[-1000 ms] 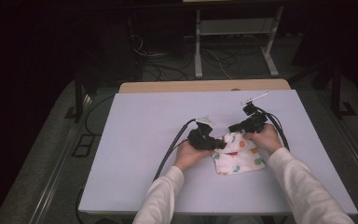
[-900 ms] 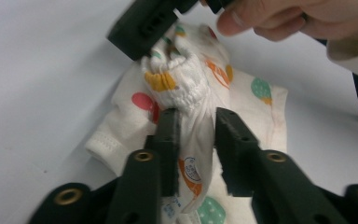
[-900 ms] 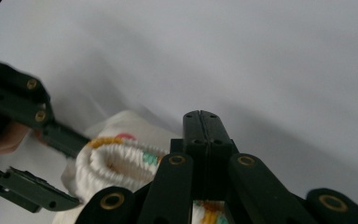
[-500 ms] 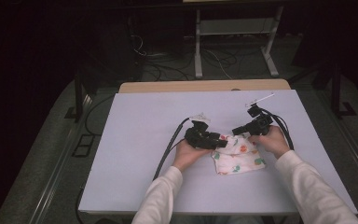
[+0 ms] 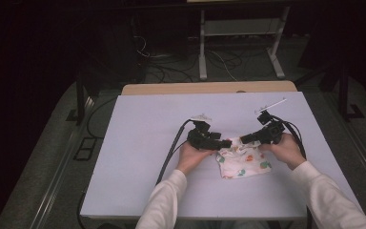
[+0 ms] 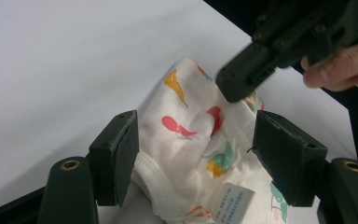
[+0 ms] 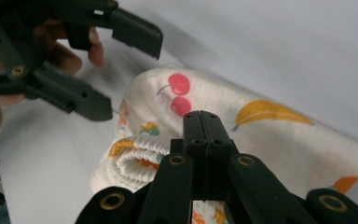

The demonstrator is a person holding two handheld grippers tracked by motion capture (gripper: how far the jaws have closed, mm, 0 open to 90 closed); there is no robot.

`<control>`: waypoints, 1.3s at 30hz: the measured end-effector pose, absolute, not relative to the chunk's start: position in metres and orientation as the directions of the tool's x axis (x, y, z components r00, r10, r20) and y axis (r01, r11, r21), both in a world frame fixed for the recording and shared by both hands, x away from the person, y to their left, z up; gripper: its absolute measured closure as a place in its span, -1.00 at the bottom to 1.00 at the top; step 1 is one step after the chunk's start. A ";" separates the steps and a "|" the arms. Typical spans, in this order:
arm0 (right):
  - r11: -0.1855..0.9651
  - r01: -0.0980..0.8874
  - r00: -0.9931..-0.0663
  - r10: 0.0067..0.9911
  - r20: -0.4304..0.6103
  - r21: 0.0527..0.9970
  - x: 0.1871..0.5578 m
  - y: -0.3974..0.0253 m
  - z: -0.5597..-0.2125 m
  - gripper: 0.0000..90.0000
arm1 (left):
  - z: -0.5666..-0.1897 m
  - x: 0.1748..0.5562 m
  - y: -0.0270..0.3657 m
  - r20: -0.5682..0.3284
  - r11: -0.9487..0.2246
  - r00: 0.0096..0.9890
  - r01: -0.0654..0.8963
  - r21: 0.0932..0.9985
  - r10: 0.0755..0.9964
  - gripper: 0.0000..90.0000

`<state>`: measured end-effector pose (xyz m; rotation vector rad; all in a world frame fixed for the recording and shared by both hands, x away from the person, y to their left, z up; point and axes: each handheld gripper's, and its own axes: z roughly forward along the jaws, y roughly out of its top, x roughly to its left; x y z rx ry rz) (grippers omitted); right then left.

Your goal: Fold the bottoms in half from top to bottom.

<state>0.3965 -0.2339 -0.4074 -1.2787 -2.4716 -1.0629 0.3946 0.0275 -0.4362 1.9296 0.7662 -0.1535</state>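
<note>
Fruit-print cloth (image 5: 242, 161) now pinched by right gripper (image 5: 246, 138); left gripper (image 5: 225, 142), jaws spread, has closed in to grab.

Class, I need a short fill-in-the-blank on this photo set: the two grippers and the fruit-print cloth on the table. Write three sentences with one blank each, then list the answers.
1. The left gripper has its jaws ____, one on each side of the cloth.
2. The right gripper has its jaws ____.
3. The red fruit printed just beyond the right gripper's tips is a pair of ____.

Missing words: open; shut; cherries
</note>
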 end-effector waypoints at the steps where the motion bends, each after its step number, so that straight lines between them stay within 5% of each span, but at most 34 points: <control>1: 0.378 0.766 -0.621 0.646 0.444 0.520 0.391 -0.234 -0.408 0.98 | -0.435 0.394 0.028 -0.421 -0.288 0.791 0.571 0.769 0.444 -0.31; 28: 0.442 0.746 -0.651 0.641 0.406 0.498 0.359 -0.222 -0.426 0.98 | -0.437 0.393 0.031 -0.421 -0.277 0.790 0.569 0.774 0.446 -0.33; 39: 0.428 0.756 -0.644 0.624 0.443 0.496 0.347 -0.228 -0.440 0.97 | -0.441 0.396 0.033 -0.440 -0.258 0.765 0.596 0.760 0.471 -0.52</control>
